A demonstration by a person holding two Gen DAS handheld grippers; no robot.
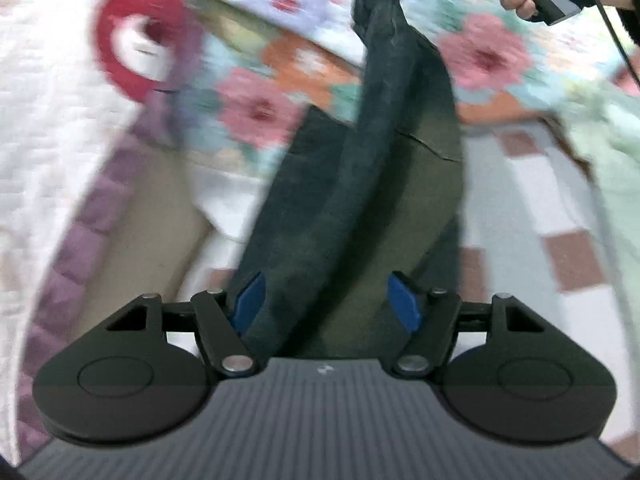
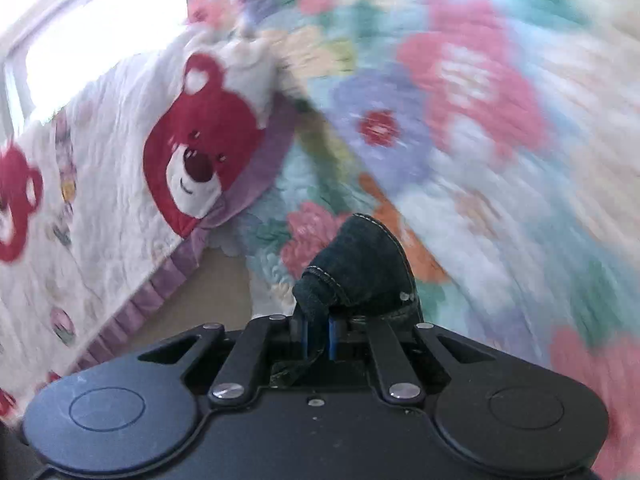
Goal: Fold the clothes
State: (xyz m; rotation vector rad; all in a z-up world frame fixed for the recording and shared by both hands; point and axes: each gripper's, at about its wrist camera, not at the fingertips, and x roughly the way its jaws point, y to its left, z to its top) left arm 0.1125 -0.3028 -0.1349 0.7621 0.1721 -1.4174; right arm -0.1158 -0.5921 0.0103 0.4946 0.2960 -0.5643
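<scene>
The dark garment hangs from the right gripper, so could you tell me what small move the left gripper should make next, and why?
Probably close the left gripper: its jaws stand open astride the dark garment, which only the right gripper pinches.

The dark blue jeans (image 1: 372, 200) hang down in a long, bunched shape, held up high by one end. The cloth is thick and dark, with pale stitching along a folded hem (image 2: 324, 276). The lower part droops down over the flowery blanket, and the picture is too blurry to show where the bottom end lies.
</scene>
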